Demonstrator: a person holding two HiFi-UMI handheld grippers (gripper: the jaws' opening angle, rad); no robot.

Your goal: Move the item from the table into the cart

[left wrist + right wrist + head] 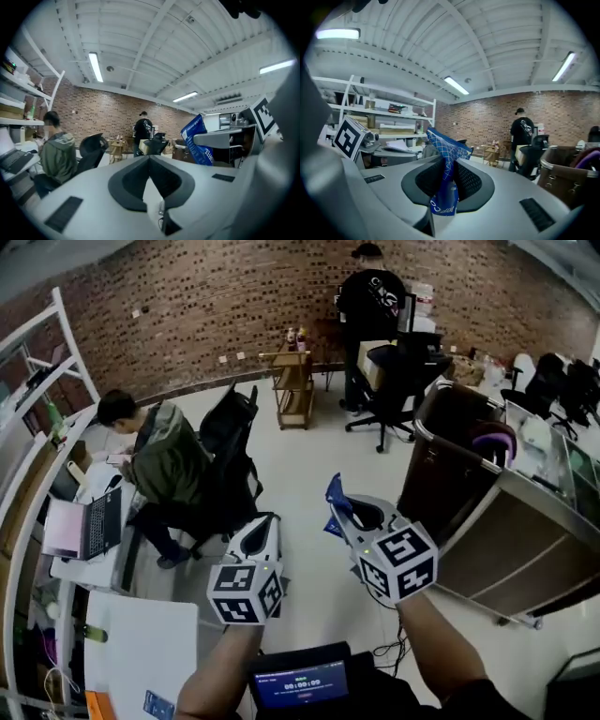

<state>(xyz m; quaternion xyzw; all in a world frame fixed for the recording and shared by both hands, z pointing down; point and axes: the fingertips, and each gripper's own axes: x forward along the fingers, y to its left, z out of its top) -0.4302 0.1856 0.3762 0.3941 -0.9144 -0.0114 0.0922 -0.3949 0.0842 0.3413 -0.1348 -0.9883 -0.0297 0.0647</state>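
Left forearm [214, 673], right forearm [433, 634] stretched forward side by side. Left gripper [265, 521]: pointing near level, jaws together, nothing between. Right gripper [349, 512]: near level, jaws clamped on blue packet [443, 152], packet sticking up past tips.

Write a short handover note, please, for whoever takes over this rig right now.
Left hand-held gripper: shut, nothing between its jaws.
Right hand-held gripper: shut on the blue packet, held in the air.
Brown cart: ahead and to the right of both grippers.
Done: packet grasped and lifted.
Left: carry it over the cart, open the right jaws and drop it in.
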